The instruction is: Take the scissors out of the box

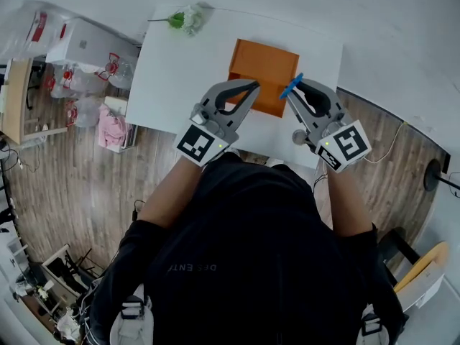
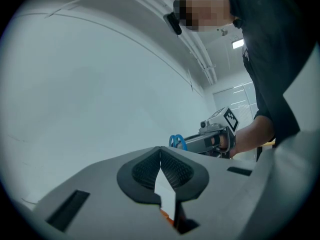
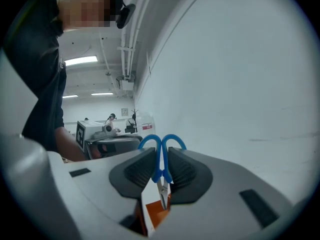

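Blue-handled scissors [image 3: 161, 154] hang blades down between the pads of my right gripper [image 3: 161, 170], which is shut on them. In the head view the right gripper [image 1: 295, 88] holds the scissors [image 1: 291, 87] above the right edge of the orange box [image 1: 262, 74]. From the left gripper view the scissors [image 2: 177, 141] and the right gripper [image 2: 210, 140] show off to the right. My left gripper [image 1: 251, 88] hovers over the box's near left part; its tips [image 2: 160, 151] meet with nothing between them. The box sits on the white table [image 1: 180, 70].
A green and white plastic flower [image 1: 185, 19] lies at the table's far left corner. Left of the table on the wooden floor stand white boxes [image 1: 86, 45], clear bags and a pink cloth [image 1: 111, 129]. A cable [image 1: 384, 149] runs across the floor at right.
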